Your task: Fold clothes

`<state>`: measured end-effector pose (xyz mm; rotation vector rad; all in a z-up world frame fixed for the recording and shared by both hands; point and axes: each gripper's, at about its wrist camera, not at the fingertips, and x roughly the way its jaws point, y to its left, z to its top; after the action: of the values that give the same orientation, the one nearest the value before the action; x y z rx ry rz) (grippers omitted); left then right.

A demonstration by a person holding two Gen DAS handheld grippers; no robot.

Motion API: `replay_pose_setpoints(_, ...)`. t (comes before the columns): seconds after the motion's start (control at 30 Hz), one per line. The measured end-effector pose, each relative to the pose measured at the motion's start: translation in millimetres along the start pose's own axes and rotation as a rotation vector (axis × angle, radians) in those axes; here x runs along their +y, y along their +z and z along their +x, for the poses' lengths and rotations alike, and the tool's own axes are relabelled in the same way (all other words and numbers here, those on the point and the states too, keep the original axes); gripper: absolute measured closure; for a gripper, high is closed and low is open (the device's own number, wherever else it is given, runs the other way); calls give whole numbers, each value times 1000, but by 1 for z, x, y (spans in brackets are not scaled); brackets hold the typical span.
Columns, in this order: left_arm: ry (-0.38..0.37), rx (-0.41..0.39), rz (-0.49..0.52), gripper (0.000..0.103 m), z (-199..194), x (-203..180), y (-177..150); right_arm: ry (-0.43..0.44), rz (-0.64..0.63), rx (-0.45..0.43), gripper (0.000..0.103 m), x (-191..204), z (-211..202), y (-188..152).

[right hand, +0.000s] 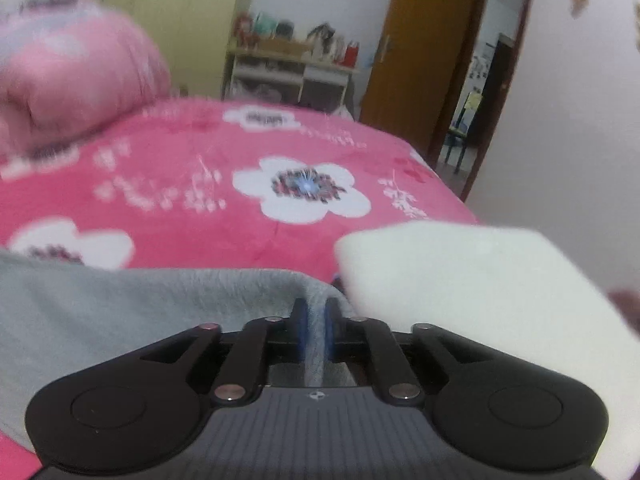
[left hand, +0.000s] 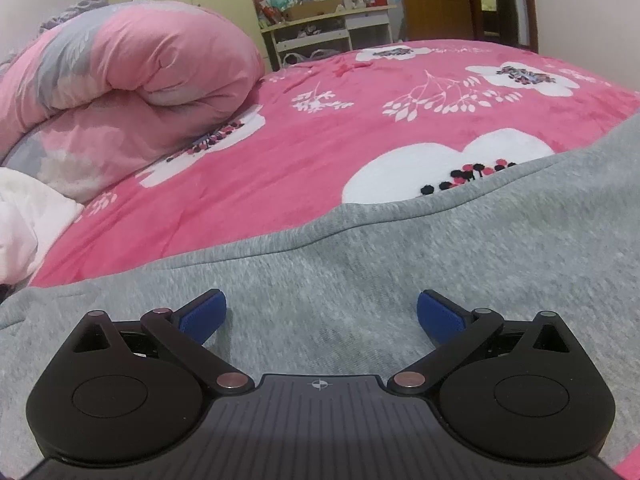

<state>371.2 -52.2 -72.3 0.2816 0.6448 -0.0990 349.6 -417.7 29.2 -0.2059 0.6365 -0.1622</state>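
A grey knit garment (left hand: pixel 400 248) lies spread over the near part of the bed. My left gripper (left hand: pixel 321 312) hovers low over it with its blue pads wide apart and nothing between them. In the right wrist view the same grey garment (right hand: pixel 120 300) fills the lower left, and a ridge of its cloth runs up between the blue pads of my right gripper (right hand: pixel 315 320), which is shut on that fold. The view is blurred. A folded white cloth (right hand: pixel 460 280) lies just right of the right gripper.
The bed carries a pink blanket with white flowers (left hand: pixel 320 140). A rolled pink quilt (left hand: pixel 120 80) sits at the far left, with pale bedding (left hand: pixel 24 232) beside it. Beyond the bed stand a cluttered shelf (left hand: pixel 328 20), a yellow wardrobe and a wooden door (right hand: pixel 420 60).
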Motion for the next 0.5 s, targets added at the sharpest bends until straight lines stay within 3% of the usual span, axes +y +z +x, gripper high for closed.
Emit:
replay_pose_setpoints(0.13, -5, 3, -5, 0, 1, 1, 0, -6, 137, -25, 72, -22, -15, -8)
replay_pose_setpoints(0.2, -8, 5, -8, 0, 1, 2, 0, 17, 278, -43, 62, -42, -37, -18)
replay_pose_setpoints(0.27, -13, 8, -14, 0, 1, 3, 0, 76, 426, -24, 60, -63, -57, -32)
replay_pose_setpoints(0.43, -23, 10, -29, 0, 2, 6, 0, 195, 574, 164, 56, -75, -61, -75)
replay_pose_setpoints(0.5, -25, 11, -31, 0, 3, 6, 0, 180, 543, 239, 56, -65, -47, -87)
